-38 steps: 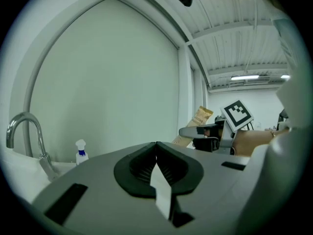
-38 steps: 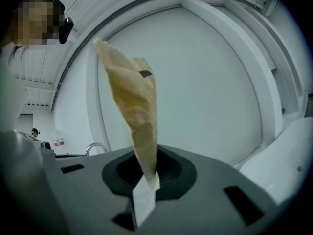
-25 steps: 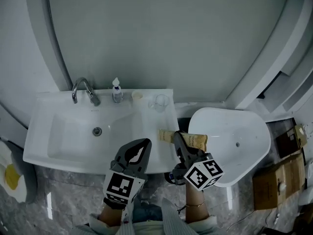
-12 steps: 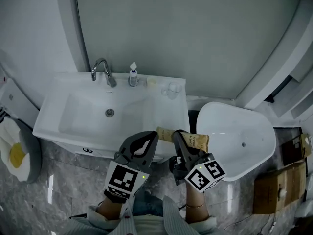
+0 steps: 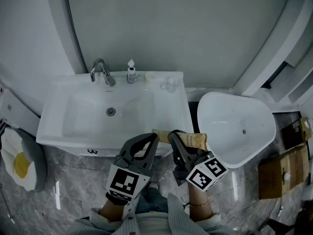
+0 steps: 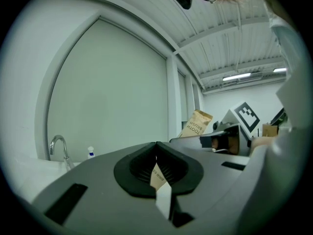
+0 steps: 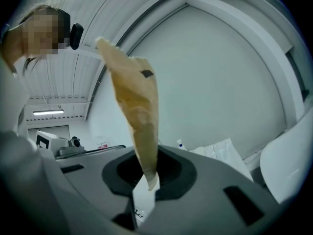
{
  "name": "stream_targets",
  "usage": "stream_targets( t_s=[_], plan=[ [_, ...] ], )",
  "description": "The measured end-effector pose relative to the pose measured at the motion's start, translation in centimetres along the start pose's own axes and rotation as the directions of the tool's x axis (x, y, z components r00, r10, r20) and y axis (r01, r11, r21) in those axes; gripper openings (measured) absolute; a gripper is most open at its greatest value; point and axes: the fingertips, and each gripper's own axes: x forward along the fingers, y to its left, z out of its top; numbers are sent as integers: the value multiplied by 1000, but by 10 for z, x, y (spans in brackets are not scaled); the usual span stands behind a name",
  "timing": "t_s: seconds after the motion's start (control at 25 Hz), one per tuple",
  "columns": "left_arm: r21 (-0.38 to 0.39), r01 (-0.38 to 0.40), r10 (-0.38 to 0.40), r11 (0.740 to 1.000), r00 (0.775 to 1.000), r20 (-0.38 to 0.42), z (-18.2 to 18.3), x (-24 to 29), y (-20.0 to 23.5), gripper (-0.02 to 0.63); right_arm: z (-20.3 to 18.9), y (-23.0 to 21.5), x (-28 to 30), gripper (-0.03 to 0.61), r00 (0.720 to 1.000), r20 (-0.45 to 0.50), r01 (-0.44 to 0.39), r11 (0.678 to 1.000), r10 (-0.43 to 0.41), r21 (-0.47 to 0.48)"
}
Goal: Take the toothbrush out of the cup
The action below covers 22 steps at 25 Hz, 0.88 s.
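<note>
A brown paper toothbrush packet [image 5: 195,140] lies crosswise in my right gripper [image 5: 172,134], which is shut on its middle. In the right gripper view the packet [image 7: 136,102] stands up out of the closed jaws. My left gripper [image 5: 153,137] sits just left of it, tip at the packet's left end, shut on a small printed paper strip [image 6: 157,176]. From the left gripper view the packet [image 6: 196,125] shows beside the right gripper's marker cube [image 6: 247,116]. A clear cup [image 5: 171,82] stands at the sink's back right corner; I see no toothbrush in it.
The white sink [image 5: 73,126] has a chrome faucet [image 5: 100,70] and a small pump bottle [image 5: 131,72] along its back edge. A white toilet bowl [image 5: 234,129] stands to the right, cardboard boxes [image 5: 281,173] beyond it. An egg-shaped mat [image 5: 19,163] lies at the left.
Both grippers, with the packet, have drawn back from over the sink's front right corner to just in front of its edge. The sink and cup now sit farther off.
</note>
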Motion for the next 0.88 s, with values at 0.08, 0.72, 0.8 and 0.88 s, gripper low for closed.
stream_targets(
  t_s=[0.08, 0.72, 0.8, 0.88],
  plan=[
    [-7, 9, -9, 1000, 1000, 10, 1, -5, 1, 17, -3, 6, 2, 44, 1000, -2, 0, 1000, 0, 2],
    [-10, 17, -17, 1000, 999, 28, 3, -15, 8, 17, -4, 22, 10, 44, 1000, -9, -22, 1000, 22, -2],
    [-2, 16, -16, 1000, 999, 33, 4, -15, 8, 17, -3, 23, 11, 44, 1000, -10, -27, 1000, 27, -1],
    [1, 16, -16, 1000, 999, 34, 4, -14, 8, 17, -3, 23, 11, 44, 999, -12, -34, 999, 34, -6]
  ],
)
